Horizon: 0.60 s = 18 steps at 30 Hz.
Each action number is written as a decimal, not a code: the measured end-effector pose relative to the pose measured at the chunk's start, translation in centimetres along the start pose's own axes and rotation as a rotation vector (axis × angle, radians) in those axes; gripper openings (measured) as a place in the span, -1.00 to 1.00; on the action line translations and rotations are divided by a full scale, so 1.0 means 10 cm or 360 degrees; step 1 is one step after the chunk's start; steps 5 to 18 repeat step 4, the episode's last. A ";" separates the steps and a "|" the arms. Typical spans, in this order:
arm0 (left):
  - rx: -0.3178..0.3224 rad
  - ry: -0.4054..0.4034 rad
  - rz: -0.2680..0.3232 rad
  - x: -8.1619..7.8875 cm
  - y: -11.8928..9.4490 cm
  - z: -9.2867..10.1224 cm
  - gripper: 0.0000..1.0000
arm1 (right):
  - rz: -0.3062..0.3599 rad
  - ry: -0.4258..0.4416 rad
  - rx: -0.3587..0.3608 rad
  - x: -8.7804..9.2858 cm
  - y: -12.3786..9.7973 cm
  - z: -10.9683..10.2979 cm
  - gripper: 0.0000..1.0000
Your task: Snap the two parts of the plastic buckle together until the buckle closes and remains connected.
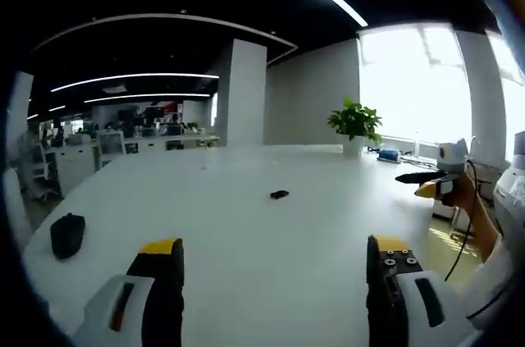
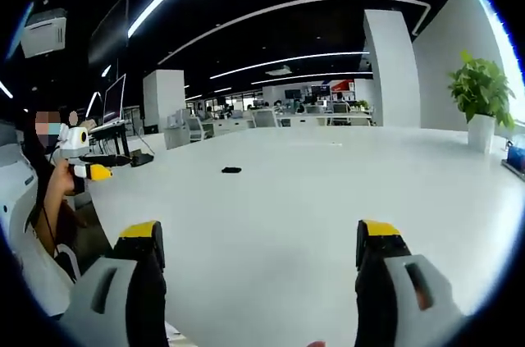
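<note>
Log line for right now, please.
stage: pre-approach | buckle: on white table, untouched | left gripper: open, empty | right gripper: open, empty

Left gripper [image 1: 275, 261], right gripper [image 2: 258, 244]: black jaws, yellow tips, white housings; sleeve seemingly white.

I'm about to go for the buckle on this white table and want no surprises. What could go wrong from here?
1. The buckle is a small dark speck far out on the table; its parts and their orientation cannot be made out, so alignment may be misjudged.
2. Both the left gripper and right gripper stand open, well short; a hasty reach could push it away.
</note>
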State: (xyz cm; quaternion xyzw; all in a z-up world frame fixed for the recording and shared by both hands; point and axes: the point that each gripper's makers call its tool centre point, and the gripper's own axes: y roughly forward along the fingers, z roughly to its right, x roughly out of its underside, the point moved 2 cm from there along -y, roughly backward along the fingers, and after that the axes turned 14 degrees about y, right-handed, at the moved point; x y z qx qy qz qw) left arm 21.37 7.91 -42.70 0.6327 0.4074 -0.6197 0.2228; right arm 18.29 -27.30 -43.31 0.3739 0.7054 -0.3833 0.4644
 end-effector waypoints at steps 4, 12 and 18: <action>-0.0007 -0.0006 0.0000 0.02 -0.01 0.00 0.87 | 0.0001 0.0005 -0.0015 0.00 0.01 -0.02 0.96; -0.0007 -0.0006 0.0000 0.02 -0.01 0.00 0.87 | 0.0001 0.0005 -0.0015 0.00 0.01 -0.02 0.96; -0.0007 -0.0006 0.0000 0.02 -0.01 0.00 0.87 | 0.0001 0.0005 -0.0015 0.00 0.01 -0.02 0.96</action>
